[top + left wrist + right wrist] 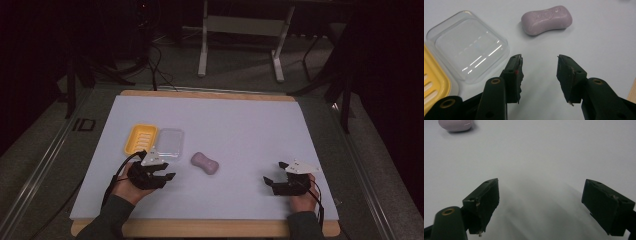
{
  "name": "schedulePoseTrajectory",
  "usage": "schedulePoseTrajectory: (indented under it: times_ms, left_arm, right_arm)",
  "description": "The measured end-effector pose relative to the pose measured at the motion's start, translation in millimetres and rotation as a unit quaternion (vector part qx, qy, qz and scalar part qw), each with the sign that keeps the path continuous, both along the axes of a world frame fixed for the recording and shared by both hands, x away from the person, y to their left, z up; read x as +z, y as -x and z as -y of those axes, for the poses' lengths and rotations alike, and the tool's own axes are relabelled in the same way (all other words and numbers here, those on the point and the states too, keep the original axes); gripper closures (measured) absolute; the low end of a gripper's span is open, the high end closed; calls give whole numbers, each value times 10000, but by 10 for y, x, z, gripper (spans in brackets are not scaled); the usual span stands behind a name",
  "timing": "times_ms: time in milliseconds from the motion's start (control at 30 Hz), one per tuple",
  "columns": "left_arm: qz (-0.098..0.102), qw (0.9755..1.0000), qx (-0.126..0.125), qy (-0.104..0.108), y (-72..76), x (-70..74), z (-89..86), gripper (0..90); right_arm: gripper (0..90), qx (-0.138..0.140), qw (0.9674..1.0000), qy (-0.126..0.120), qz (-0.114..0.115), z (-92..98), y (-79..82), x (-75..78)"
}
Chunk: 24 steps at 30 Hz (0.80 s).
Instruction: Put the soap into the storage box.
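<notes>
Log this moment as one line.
left gripper: open, empty, facing soap bar | right gripper: open, empty | clear lid beside yellow dish

Dim lab, white-topped table [250,125], metal stand legs [202,55], floor cables [160,70]

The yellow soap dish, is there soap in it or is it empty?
Empty. The yellow soap dish shows only its bare ridges; the purple soap bar lies out on the table, beyond the clear lid.

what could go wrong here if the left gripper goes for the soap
The soap bar lies loose on the smooth white table, and the left gripper has open jaws with nothing between them; a rounded bar may squirt out of a pinch. The clear lid sits right beside that gripper, touching the yellow dish, so a sideways approach might knock it.
</notes>
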<state>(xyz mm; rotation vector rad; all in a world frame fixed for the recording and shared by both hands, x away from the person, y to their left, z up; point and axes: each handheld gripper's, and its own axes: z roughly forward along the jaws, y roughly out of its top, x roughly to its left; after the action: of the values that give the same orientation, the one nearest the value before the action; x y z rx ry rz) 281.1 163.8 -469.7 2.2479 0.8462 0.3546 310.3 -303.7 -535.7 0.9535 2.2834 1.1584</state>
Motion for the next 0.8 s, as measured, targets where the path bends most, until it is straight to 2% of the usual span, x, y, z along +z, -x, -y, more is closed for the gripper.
schedulePoseTrajectory:
  times_ms: [400, 500, 633, 800]
  left_arm:
    - [-3, 9996, -268, -110, -75, 59, 173, 587]
    - [-38, 9995, -326, -44, -106, 57, 206, 588]
    - [-88, 9990, -434, -79, -153, 39, 253, 608]
    - [-125, 9983, -565, -25, -193, 37, 330, 635]
  right_arm:
    - [143, -31, 10000, 17, 20, -3, 5, 1]
    - [142, -45, 10000, 26, 15, -6, 5, 0]
    - [143, -61, 10000, 15, 18, -3, 4, 0]
    - [143, -55, 10000, 49, 40, -10, 11, 0]
